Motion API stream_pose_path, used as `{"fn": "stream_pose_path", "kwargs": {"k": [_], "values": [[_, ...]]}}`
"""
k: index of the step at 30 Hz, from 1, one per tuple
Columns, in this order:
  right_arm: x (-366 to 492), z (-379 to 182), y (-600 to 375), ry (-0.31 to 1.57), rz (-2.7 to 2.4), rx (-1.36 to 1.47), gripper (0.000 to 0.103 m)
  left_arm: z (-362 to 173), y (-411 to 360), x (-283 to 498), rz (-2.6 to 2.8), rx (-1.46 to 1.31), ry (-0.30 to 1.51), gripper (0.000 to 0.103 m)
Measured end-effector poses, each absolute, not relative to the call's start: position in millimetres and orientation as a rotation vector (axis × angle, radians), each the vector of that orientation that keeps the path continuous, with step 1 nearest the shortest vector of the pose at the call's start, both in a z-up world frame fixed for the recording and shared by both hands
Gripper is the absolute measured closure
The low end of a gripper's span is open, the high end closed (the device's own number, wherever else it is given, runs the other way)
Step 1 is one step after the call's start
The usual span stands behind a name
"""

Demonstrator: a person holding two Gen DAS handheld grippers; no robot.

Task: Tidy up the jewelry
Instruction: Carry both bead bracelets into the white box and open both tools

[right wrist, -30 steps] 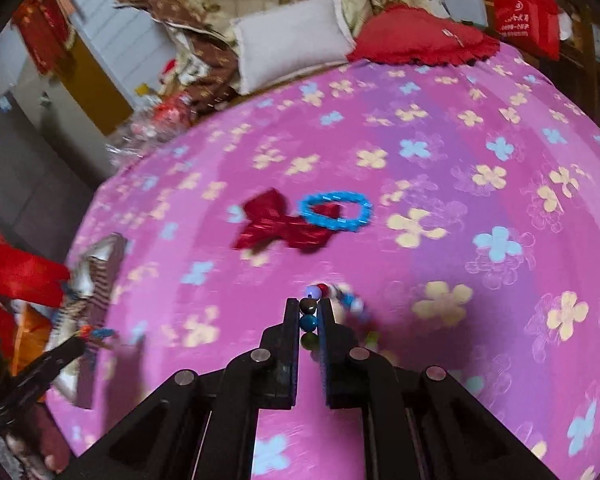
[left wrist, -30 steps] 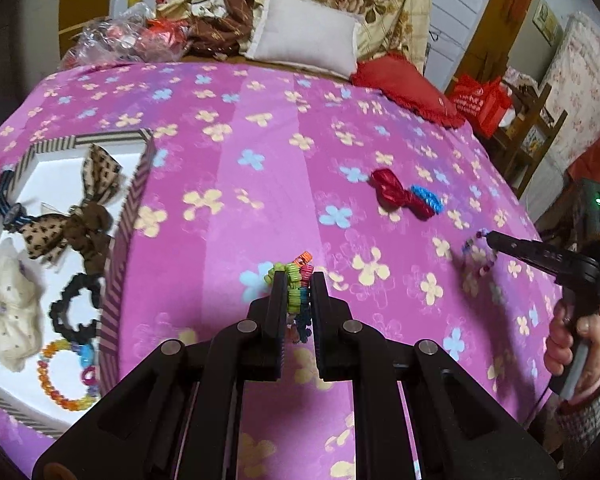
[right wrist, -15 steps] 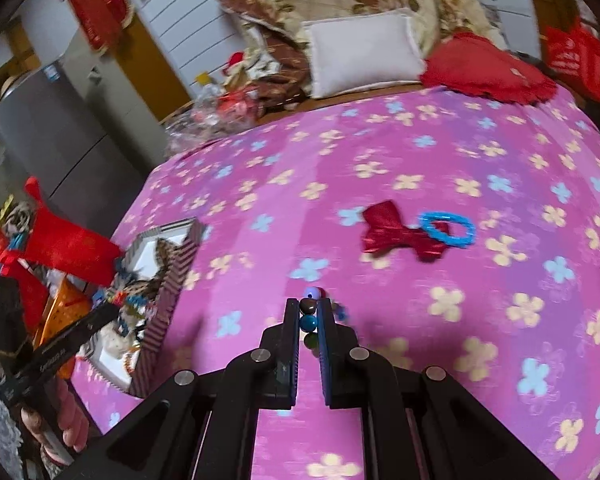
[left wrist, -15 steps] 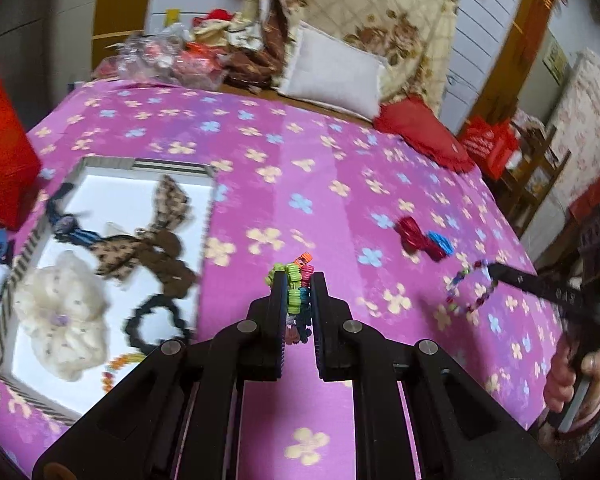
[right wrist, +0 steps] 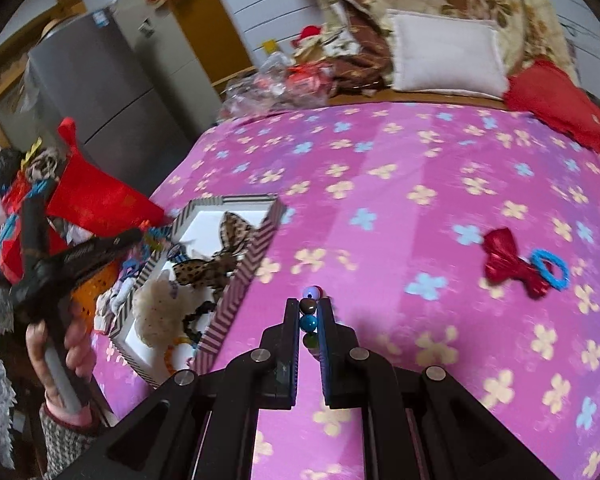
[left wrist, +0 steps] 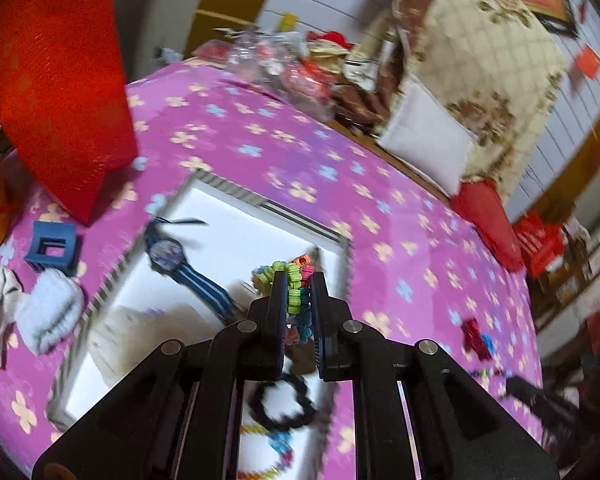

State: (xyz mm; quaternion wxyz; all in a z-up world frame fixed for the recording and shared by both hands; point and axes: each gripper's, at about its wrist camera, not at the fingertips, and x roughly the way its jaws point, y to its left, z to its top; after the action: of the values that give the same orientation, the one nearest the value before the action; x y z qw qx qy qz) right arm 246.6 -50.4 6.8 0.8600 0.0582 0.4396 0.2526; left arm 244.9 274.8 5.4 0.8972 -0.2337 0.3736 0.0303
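Left gripper (left wrist: 296,298) clamped on a multicoloured bracelet (left wrist: 294,280), now carried from open bedspread to above the striped box (left wrist: 300,224); a second ago box sat off at far left of that view. Means drop-off is close: release over white floor of box looks like next step.

Right gripper (right wrist: 310,314) narrow, pinching a bead bracelet (right wrist: 310,312); also swung toward box since a second ago, but hanging over pink bedspread (right wrist: 380,184) just right of box wall (right wrist: 252,268), not yet above it. Likely second in the queue, after left lets go.

Counted, left to right. Outside box, left wrist view: one blue cube (left wrist: 52,248), one pale sock-like bundle (left wrist: 48,316). Inside box: one blue watch (left wrist: 172,256), one cream scrunchie (right wrist: 160,312), one black scrunchie (left wrist: 280,400), one beaded ring (left wrist: 268,456) at near edge, two brown dotted bows (right wrist: 216,256). Held: two bracelets, one per gripper. Left on bedspread at right: one red bow (right wrist: 508,264), one blue ring (right wrist: 550,268) touching it. So two pieces left to fetch, by this count.
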Motion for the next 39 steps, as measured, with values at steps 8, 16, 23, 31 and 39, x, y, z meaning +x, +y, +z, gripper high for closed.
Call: {"fn": "stream_pose_path", "kwargs": {"k": [8,16,23,31,39], "values": [[272.1,7.8,24.1,0.934,0.6,0.059,0.095,-11.3,306.5,282.6,0.104,-0.491,0.802,0.093],[315.3,14.0,117.1,0.949,0.66,0.01,0.095,-34.8,332.8,308.0,0.159,-0.5,0.828,0.093],[357.9,-3.0,178.2,0.999,0.659,-0.009,0.095,-52.8,337.6,315.2,0.148,-0.518,0.859,0.093],[396.5,-42.6,210.4,1.073,0.598,-0.065,0.095,-72.5,339.8,323.5,0.137,-0.531,0.901,0.093],[408.8,-62.6,207.3,1.113,0.557,-0.067,0.095,-78.9,344.0,325.8,0.151,-0.542,0.903,0.093]]}}
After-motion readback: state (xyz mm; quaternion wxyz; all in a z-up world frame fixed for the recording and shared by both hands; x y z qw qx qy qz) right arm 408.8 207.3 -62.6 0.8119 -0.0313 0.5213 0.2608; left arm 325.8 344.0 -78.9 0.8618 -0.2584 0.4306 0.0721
